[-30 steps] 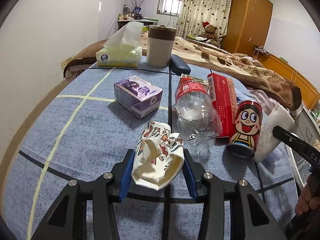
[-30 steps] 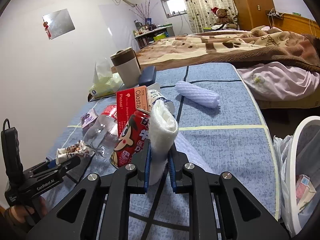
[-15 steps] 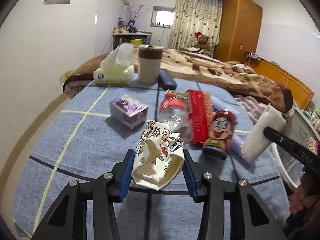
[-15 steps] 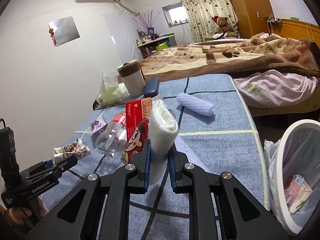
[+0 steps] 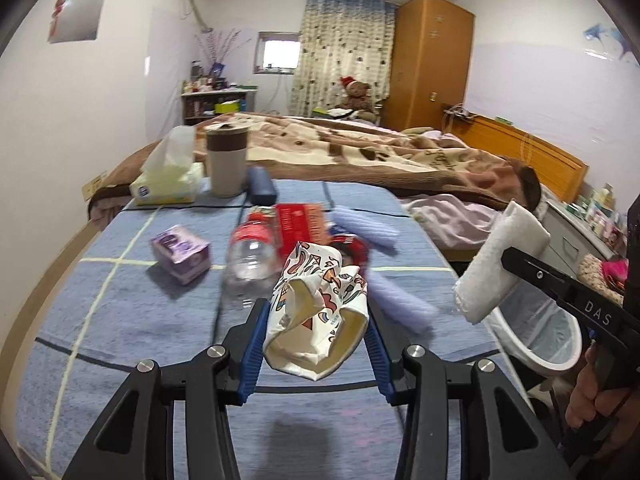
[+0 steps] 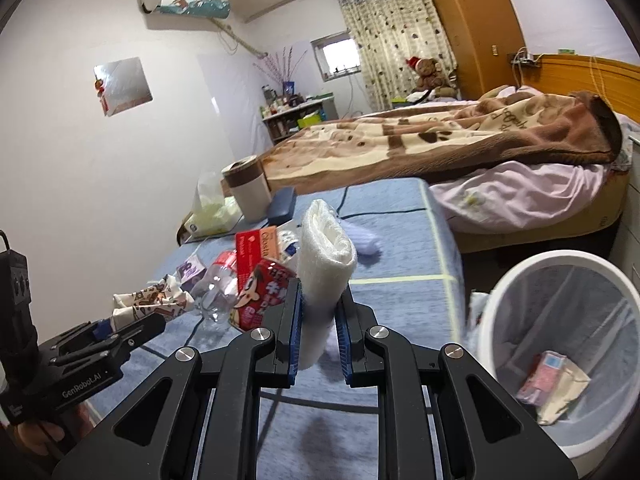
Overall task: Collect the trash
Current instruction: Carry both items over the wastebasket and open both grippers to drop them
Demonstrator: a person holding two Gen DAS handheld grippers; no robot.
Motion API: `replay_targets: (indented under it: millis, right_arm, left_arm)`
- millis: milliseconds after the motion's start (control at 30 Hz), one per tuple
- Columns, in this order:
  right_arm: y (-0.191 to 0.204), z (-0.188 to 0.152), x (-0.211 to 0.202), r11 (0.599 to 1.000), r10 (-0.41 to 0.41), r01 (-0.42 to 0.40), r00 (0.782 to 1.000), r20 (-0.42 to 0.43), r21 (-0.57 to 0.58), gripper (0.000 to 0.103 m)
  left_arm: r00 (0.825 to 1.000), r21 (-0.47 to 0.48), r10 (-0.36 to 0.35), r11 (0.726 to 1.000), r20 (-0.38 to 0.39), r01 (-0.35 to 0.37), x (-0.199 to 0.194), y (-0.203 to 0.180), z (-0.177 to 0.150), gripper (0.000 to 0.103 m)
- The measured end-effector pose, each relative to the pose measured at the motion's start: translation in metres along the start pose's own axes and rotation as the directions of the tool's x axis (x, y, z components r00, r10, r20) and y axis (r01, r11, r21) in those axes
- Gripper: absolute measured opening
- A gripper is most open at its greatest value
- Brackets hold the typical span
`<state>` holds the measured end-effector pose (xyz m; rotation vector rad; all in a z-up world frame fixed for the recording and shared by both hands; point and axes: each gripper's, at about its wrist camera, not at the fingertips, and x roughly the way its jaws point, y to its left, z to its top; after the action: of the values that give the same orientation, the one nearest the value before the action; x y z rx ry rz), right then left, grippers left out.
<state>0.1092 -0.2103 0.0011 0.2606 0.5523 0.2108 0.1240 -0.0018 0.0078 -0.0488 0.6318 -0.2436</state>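
A: What has been changed since a second ago?

B: Both pieces have been lifted off the counter. The crumpled paper cup is pinched in the left tool, lower centre of the left view. The folded white pad is clamped in the right tool, centre of the right view. The bin has been brought into fuller view at lower right, so dropping is judged next.

A: And the count, left to right?

B: Left on the counter: one purple carton, one plastic bottle, one red box, one red can. One bin, with a pink packet inside.
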Motion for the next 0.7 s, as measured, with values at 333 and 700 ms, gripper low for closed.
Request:
replay_targets:
  millis: [333, 700]
  right_arm:
    - [-0.032, 0.003, -0.025, 0.996, -0.089, 0.088, 0.995, 0.042, 0.026, 0.016]
    - [-0.072, 0.008, -0.047, 0.978, -0.198, 0.192, 0.978, 0.064, 0.078, 0.016]
  left_arm:
    - [0.995, 0.087, -0.097, 0.992, 0.006, 0.096, 0.003, -0.061, 0.006, 0.046]
    - [0.975, 0.18, -0.222, 0.959, -0.007, 0.22, 0.012, -0.131, 0.011, 0.046]
